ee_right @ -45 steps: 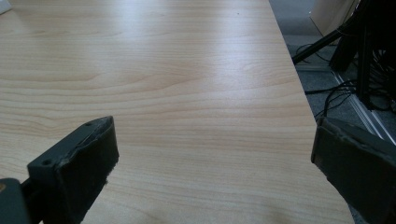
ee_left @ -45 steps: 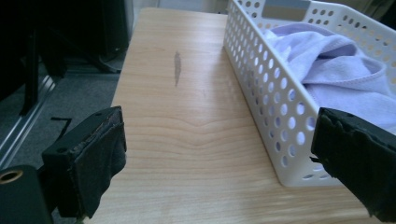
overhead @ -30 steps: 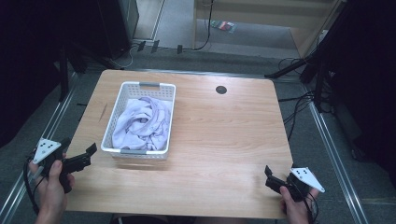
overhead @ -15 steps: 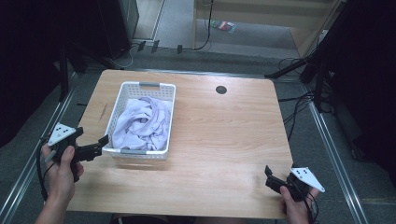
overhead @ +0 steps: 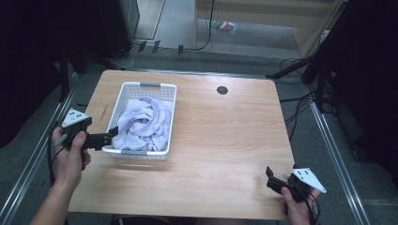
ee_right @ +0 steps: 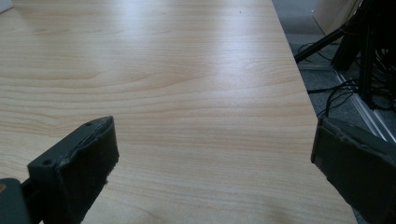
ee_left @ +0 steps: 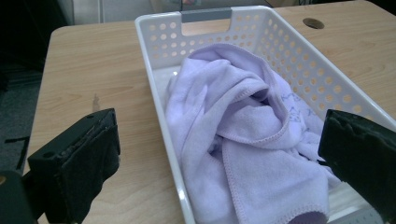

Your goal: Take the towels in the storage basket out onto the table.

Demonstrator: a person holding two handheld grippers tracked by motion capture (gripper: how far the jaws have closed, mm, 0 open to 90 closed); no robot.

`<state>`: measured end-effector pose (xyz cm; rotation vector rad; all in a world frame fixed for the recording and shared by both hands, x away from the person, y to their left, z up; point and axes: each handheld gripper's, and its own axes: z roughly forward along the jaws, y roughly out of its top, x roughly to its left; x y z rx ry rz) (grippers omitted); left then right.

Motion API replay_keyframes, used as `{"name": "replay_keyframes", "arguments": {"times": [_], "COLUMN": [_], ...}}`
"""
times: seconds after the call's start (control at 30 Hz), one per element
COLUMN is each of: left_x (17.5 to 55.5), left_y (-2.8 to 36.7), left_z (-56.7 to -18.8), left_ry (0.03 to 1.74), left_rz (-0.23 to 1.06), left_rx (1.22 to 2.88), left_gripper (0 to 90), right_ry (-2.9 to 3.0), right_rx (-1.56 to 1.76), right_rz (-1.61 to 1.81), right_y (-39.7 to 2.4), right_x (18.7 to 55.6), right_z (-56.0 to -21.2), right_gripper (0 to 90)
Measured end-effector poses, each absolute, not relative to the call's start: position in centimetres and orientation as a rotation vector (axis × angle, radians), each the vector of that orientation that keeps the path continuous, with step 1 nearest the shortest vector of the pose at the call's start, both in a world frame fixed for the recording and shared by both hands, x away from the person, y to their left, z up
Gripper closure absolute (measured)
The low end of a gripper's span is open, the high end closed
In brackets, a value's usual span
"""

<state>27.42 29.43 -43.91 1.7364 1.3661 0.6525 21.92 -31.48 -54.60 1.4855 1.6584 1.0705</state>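
Left gripper [overhead: 111, 136]: black two-jaw tool in the person's left hand [overhead: 70, 149], jaws spread wide and nothing between the pads; they have just been opening further.
Change: against the earlier high views, this gripper has come up from the table's near left edge to the near left corner of the basket; its tips now sit just at the basket's rim.
Meaning: this reads as the approach to a grab, with the reach nearly done and the closing on the cloth not yet begun.
Towel: crumpled lilac terry towel [ee_left: 243, 140] with a stitched hem, heaped inside the basket, directly ahead between the two jaws in the left gripper view, untouched.
Basket: white perforated plastic basket [overhead: 165, 95] with grey handle inserts, standing on the left half of the table.
Right gripper [overhead: 272, 178]: held in the right hand at the near right edge, in the same place as before, jaws apart, empty, bare wood ahead.
Table: light wooden tabletop [overhead: 225, 136] with a round cable hole [overhead: 222, 90] near the far edge.
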Motion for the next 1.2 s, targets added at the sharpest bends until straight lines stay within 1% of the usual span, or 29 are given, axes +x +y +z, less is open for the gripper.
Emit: {"name": "replay_keyframes", "arguments": {"times": [0.53,1.2], "left_x": [30.3,33.4], "left_y": [27.4,25.2], "left_z": [-43.0,-43.1], "left_ry": [1.394,1.443], "left_rz": [0.606,0.538], "left_rx": [1.803,1.871], "left_gripper": [0.0,0.0], "right_ry": [1.667,1.67], "right_rx": [1.479,1.472], "right_rz": [1.067,1.067], "right_y": [-31.4,-31.4], "right_x": [21.9,21.9], "right_z": [-54.6,-54.6], "right_gripper": [1.0,1.0]}}
